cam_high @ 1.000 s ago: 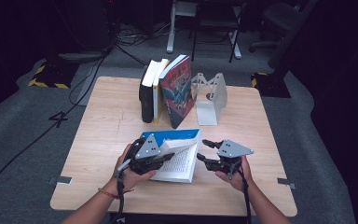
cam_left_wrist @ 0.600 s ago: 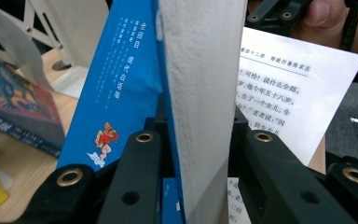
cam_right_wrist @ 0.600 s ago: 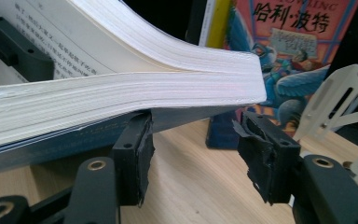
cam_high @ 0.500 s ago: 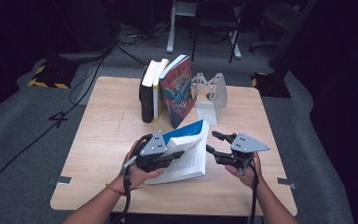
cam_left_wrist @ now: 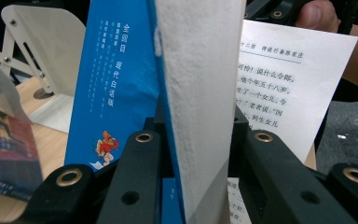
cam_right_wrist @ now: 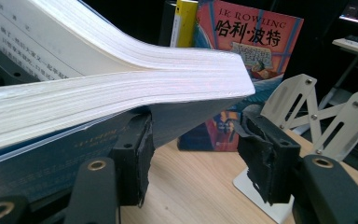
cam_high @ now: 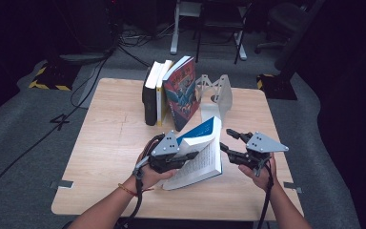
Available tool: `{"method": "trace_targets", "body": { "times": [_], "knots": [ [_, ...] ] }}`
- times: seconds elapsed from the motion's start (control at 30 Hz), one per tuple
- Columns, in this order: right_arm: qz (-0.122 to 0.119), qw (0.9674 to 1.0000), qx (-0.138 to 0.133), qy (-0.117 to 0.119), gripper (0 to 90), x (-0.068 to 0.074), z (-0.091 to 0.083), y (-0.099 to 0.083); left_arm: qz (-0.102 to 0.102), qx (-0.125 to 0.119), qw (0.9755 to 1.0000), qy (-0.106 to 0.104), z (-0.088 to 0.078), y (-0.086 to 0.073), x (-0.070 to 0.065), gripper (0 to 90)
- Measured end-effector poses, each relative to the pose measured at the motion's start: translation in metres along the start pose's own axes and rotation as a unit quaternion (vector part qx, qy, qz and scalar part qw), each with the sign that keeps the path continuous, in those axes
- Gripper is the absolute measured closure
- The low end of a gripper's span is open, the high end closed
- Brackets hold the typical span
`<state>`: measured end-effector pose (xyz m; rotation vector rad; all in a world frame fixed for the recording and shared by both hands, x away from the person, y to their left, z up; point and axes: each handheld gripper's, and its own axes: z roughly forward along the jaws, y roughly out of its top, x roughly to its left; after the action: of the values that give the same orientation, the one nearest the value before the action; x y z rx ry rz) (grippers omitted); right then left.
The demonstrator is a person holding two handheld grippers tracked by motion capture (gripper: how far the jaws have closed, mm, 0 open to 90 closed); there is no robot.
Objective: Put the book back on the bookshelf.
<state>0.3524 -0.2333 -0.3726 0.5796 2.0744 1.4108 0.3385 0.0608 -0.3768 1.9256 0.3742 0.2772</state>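
Since the earlier frame, both hands have come up off the table (cam_high: 105, 143) and the blue book (cam_high: 198, 152) has tipped from nearly flat to steeply tilted, its blue cover facing the far side. I have my left gripper (cam_high: 171, 160) clamped on a thick block of that book's pages with the cover; in the left gripper view the page block (cam_left_wrist: 198, 93) stands between the jaws, pressed on both sides. My right gripper (cam_high: 231, 143) sits just beside the book's right edge with its jaws partly apart; in the right gripper view the book's bulging page edge (cam_right_wrist: 121, 100) hangs over the left jaw, and I see nothing pinched between the pads. The book is in the air above the near middle of the table, well short of the row of upright books (cam_high: 169, 93) and the white bookend (cam_high: 219, 95). I judge this the lifting and uprighting step. Next I would need to stand it fully vertical, steady the loose pages with the right, and carry it toward the gap beside the bookend.
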Motion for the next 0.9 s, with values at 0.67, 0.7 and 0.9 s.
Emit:
{"method": "trace_targets", "body": {
  "times": [0.67,0.7,0.9],
  "knots": [
    [-0.009,0.9987,-0.032,-0.04,49.9,-0.004,-0.02,0.023,0.001,-0.046,0.9987,-0.022,0.012,0.006,-0.004,74.9],
    [-0.009,0.9987,-0.031,-0.04,49.9,-0.003,-0.02,0.024,0.001,-0.047,0.9986,-0.022,0.012,0.005,-0.003,74.9],
    [-0.004,0.9984,-0.04,-0.04,49.9,0.003,-0.015,0.025,-0.002,-0.051,0.9986,-0.011,0.005,0.0,-0.003,74.6]
  ]
}}
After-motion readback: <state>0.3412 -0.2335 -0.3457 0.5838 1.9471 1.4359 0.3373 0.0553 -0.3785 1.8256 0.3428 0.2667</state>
